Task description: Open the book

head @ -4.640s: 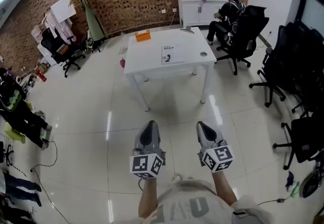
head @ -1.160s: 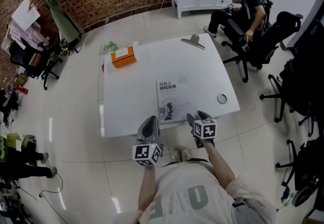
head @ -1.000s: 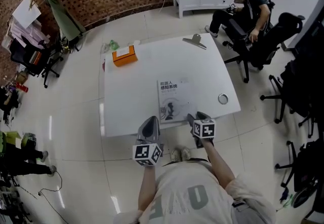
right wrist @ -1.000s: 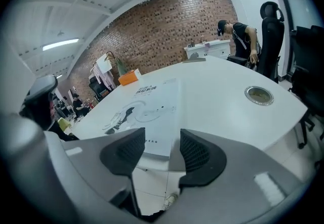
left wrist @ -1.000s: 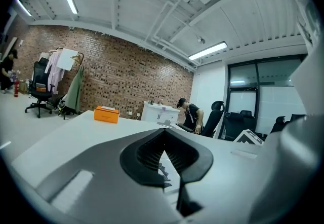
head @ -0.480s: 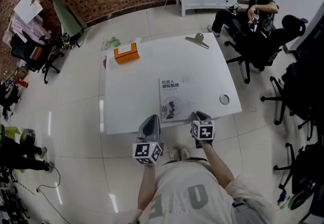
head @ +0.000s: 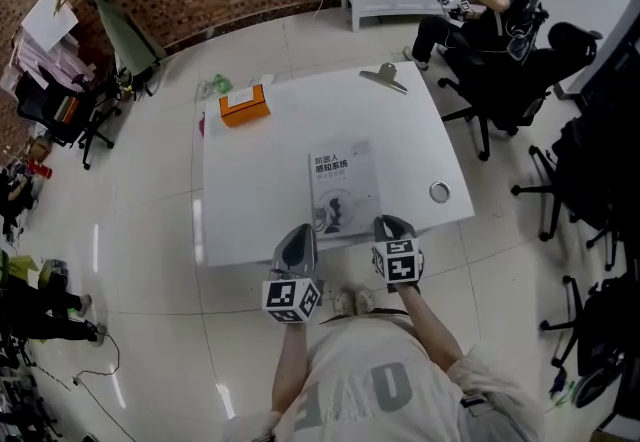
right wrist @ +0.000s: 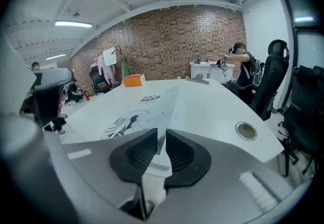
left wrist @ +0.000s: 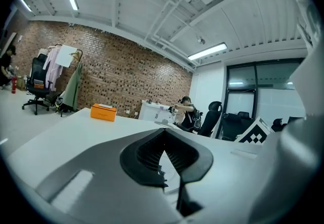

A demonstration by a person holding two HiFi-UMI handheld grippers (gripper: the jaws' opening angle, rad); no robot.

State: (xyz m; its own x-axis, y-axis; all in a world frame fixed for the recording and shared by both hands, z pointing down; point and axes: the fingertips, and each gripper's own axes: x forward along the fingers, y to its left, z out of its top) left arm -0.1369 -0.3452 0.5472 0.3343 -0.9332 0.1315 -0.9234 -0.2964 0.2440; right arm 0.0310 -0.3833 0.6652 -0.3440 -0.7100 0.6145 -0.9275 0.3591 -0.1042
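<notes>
A white-covered book (head: pixel 343 185) lies on the white table (head: pixel 260 160), close to its near edge. My right gripper (head: pixel 392 226) is at the book's near right corner. In the right gripper view its jaws are closing, with the thin edge of the book's cover (right wrist: pixel 147 106) pinched between the pads of the right gripper (right wrist: pixel 161 134) and lifted slightly off the pages. My left gripper (head: pixel 297 240) hovers at the table's near edge, just left of the book. In its own view the left gripper (left wrist: pixel 164 134) is shut and empty.
An orange box (head: pixel 245 102) sits at the table's far left, a large metal clip (head: pixel 385 76) at the far edge, and a round grommet (head: pixel 439 192) near the right edge. A seated person (head: pixel 480 0) and office chairs (head: pixel 590 140) are to the right.
The right gripper's jaws went from wide open to nearly shut around the cover's near right corner, and the gripper rose a little. The left gripper stayed put.
</notes>
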